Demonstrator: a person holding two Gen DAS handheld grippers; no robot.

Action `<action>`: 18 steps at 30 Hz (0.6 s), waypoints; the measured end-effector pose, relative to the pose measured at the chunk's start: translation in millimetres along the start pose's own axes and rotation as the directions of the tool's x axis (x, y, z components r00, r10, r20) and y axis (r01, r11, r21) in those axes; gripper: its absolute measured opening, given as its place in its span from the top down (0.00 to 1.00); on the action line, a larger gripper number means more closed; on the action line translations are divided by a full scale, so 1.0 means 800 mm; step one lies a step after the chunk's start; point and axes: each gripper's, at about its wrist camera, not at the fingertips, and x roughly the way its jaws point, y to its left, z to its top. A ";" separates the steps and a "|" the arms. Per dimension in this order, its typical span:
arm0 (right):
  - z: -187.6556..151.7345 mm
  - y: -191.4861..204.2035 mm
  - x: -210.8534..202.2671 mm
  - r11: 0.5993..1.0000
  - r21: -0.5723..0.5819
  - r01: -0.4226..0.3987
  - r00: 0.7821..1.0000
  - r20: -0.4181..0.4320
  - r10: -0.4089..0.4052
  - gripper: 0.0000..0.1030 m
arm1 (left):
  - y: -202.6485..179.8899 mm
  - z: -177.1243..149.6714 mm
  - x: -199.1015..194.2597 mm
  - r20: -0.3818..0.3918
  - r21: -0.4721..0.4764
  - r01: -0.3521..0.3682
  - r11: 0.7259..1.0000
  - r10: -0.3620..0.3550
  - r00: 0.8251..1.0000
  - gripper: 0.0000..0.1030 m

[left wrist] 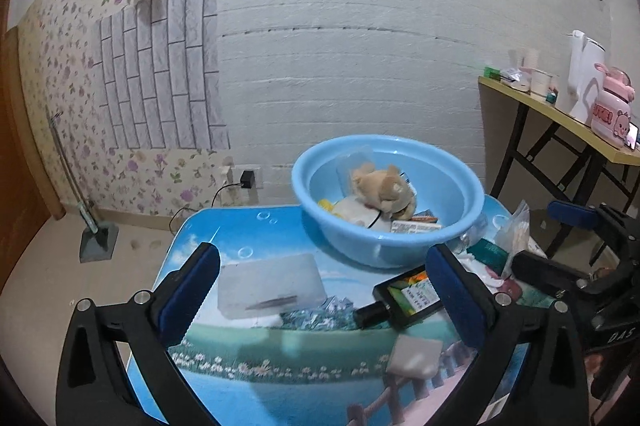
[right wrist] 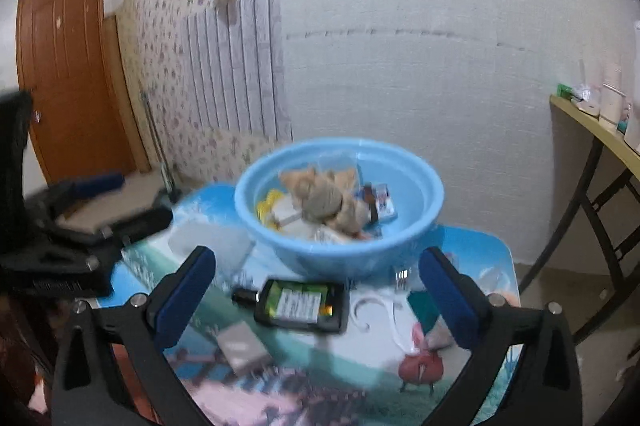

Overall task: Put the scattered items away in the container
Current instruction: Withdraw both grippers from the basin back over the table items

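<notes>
Two hand-held grippers, both spread wide and empty, hover over the near edge of the desk (left wrist: 248, 354).

Item 1, left hand-held gripper (left wrist: 324, 290): blue pads well apart, nothing between them. Nearest to it, a small pale grey block (left wrist: 414, 354) lies just ahead of its right finger. Beyond its left finger lies a frosted clear plastic case (left wrist: 270, 284), flat, with a thin dark object inside.

Item 2, right hand-held gripper (right wrist: 316, 286): jaws at full spread, nothing held. Directly ahead, between its fingers, lies a flat dark bottle (right wrist: 300, 304) on its side, cap toward the left finger, green-and-white label facing up. A white cable (right wrist: 374, 310) curls near its right finger.

Item 3, container: blue basin (left wrist: 400, 246), farther ahead of both, at the far end of the desk. Contents include a tan plush toy (left wrist: 384, 188), a yellow piece and several small cartons.

Handling note: the bottle looks the likely next pick for the right hand-held gripper. Judged best taken across its narrow sides, lifted clear of the basin rim, then released low over the plush toy.

Writing: bottle label print is too small and blurred to read. On the right hand-held gripper's body, seen from the left, white letters read roughly "DAS" (left wrist: 620, 336).
</notes>
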 end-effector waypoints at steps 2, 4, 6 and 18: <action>-0.004 -0.001 -0.003 1.000 0.013 0.005 1.000 -0.007 -0.005 0.00 | 0.006 -0.006 0.002 -0.012 -0.004 -0.014 1.000 0.014 1.000 0.00; -0.008 -0.004 -0.004 1.000 0.027 0.007 1.000 -0.018 -0.007 0.00 | 0.014 -0.013 0.004 -0.028 -0.015 -0.025 1.000 0.025 0.999 0.00; -0.012 -0.008 -0.005 0.999 0.047 0.025 0.999 -0.024 -0.024 0.00 | 0.020 -0.019 0.006 -0.037 -0.030 -0.023 0.999 0.022 0.999 0.00; -0.029 -0.021 0.011 0.996 0.073 0.055 0.995 -0.082 -0.049 0.03 | 0.021 -0.025 0.010 -0.050 -0.021 -0.023 1.000 0.022 0.998 0.00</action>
